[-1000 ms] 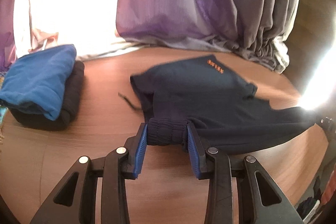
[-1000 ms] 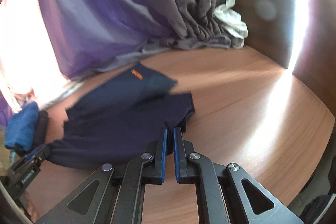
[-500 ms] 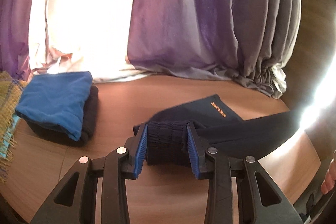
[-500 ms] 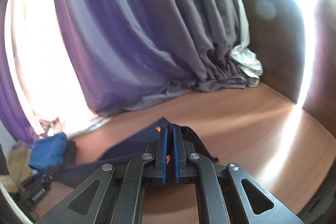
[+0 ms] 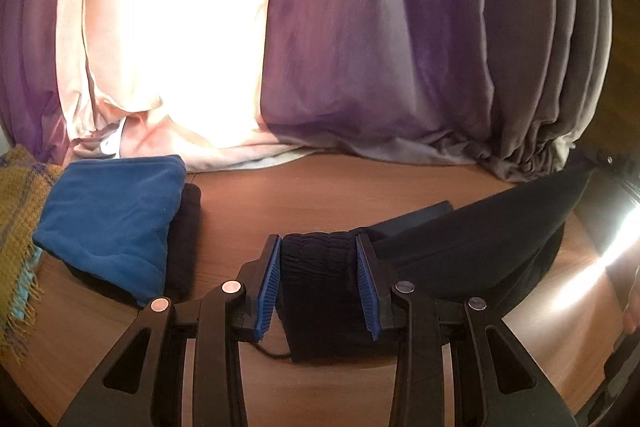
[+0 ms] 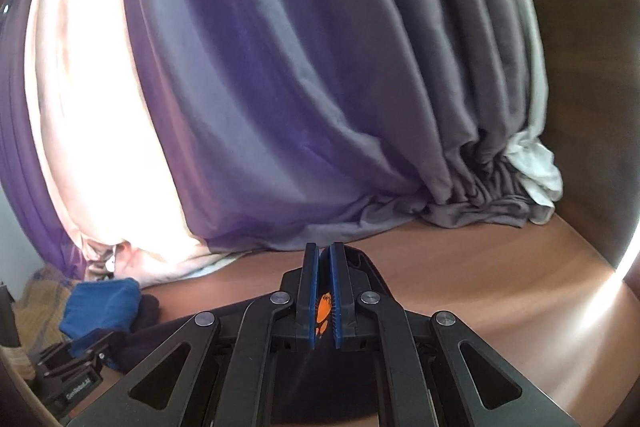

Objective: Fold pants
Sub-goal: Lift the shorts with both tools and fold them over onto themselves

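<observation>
Dark navy pants (image 5: 472, 243), ribbed waistband bunched, small orange logo; stretched taut, lifted, lower part sagging toward wooden worktop (image 5: 320, 187).

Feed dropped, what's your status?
Left gripper shut on pants waistband. Right gripper shut on pants. Folded pile left, clear of pants.
</observation>
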